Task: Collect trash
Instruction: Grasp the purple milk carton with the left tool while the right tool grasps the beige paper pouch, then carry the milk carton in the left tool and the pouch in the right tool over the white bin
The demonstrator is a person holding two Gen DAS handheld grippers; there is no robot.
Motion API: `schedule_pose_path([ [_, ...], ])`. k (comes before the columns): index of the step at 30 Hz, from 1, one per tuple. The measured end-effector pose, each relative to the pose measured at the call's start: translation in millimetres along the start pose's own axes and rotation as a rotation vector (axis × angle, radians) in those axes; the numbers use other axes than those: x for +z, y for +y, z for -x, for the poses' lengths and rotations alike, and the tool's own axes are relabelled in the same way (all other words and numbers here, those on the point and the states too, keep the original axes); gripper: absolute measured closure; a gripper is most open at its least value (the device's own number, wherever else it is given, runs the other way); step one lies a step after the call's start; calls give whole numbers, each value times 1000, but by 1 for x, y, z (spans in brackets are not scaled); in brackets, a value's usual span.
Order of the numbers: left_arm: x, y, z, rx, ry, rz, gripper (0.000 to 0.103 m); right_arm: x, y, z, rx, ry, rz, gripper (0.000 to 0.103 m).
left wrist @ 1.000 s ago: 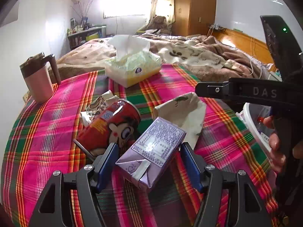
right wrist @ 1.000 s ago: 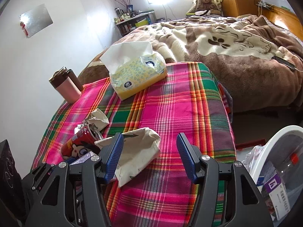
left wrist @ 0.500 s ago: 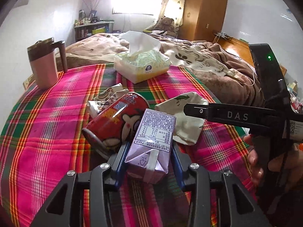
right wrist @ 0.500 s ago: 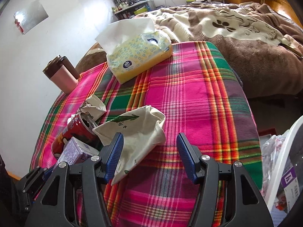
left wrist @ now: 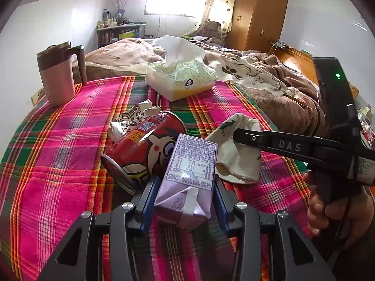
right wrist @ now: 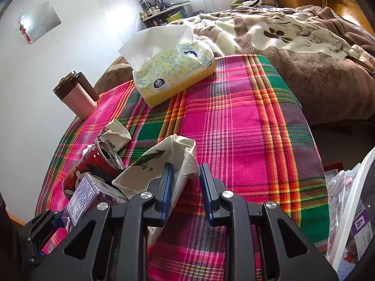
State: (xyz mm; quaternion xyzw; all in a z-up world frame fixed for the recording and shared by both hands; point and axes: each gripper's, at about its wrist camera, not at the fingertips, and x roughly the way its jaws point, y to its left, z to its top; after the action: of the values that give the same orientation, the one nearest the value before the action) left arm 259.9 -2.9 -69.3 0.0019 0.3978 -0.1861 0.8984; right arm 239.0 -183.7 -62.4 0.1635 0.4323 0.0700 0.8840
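My left gripper [left wrist: 185, 187] is shut on a purple drink carton [left wrist: 189, 171], which also shows in the right wrist view [right wrist: 86, 196]. A red can [left wrist: 143, 147] lies on its side just left of it, with a crumpled patterned wrapper [left wrist: 131, 119] behind. My right gripper [right wrist: 185, 182] has closed its jaws around a fold of the cream paper bag [right wrist: 161, 164], which also shows in the left wrist view [left wrist: 236, 149]. All lie on the plaid tablecloth [right wrist: 246, 117].
A yellow tissue pack [left wrist: 180, 79] and a pink mug [left wrist: 58, 79] stand at the table's far side. A white trash bin [right wrist: 354, 213] with a bag and trash inside stands to the right of the table. A bed [right wrist: 304, 35] lies beyond.
My left gripper closed on the purple carton and raised it slightly. My right gripper moved forward onto the cream paper bag and narrowed its jaws around a fold.
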Motion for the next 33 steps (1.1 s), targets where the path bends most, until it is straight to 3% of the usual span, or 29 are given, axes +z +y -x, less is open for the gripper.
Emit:
schedule_pose_path([
  [7,2,0,-7,-12,12,28,59,-2,2,7,-25,-26,43,82],
  [11,2,-3,-2,0,-3,25,64,-2,0,13,-29,-38,43,82],
  [33,-12,-40,64,6,-116,-13,65,-27,-19,84,-30,-149,8,82],
])
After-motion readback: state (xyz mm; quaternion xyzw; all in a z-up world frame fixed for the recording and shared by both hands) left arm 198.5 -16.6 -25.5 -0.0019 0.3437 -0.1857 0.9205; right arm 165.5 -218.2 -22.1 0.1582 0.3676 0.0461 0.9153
